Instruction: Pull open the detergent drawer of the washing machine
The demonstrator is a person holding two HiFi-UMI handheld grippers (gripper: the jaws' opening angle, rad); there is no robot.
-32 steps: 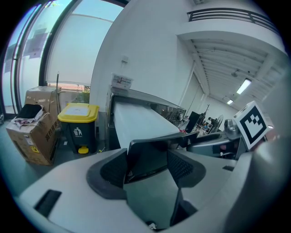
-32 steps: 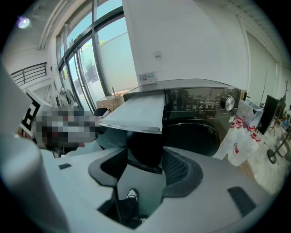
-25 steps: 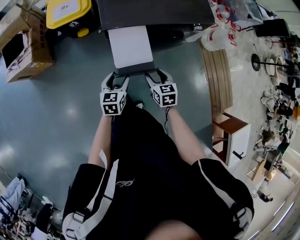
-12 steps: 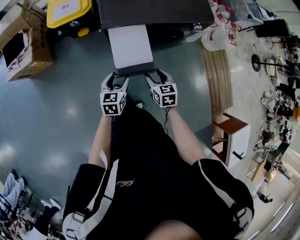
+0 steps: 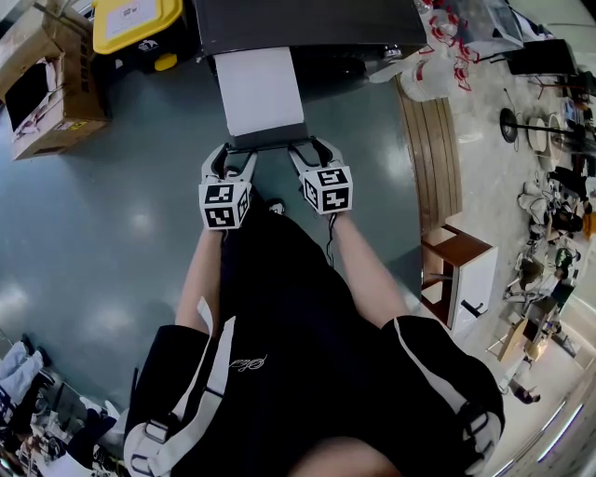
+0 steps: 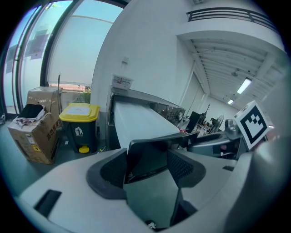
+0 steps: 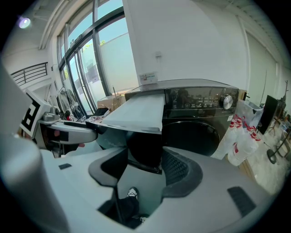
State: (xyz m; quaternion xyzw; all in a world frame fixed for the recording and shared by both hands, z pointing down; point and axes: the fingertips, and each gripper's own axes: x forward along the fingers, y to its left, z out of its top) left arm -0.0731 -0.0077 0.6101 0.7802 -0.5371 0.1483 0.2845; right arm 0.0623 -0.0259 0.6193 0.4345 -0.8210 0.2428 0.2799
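1. Detergent drawer (image 5: 261,93) is fully extended from the washing machine (image 5: 307,23), its dark front panel (image 5: 270,142) nearest the person.
2. Left gripper (image 5: 231,156): jaws spread, unclenched, at the panel's left end.
3. Right gripper (image 5: 314,149): jaws spread, unclenched, at the panel's right end.

left claw (image 5: 235,155) and right claw (image 5: 312,150) sit side by side just above frame centre in the head view, level with each other and pointing toward the top of the frame, angled downward. marker cubes (image 5: 224,204) face the camera. both bare forearms (image 5: 197,270) run up from the torso, nearly parallel, elbows bent. in each claw's own view the jaws stand well apart, the left pair wider. ribbed pads (image 6: 181,167) are exposed and not seen pressing on anything.
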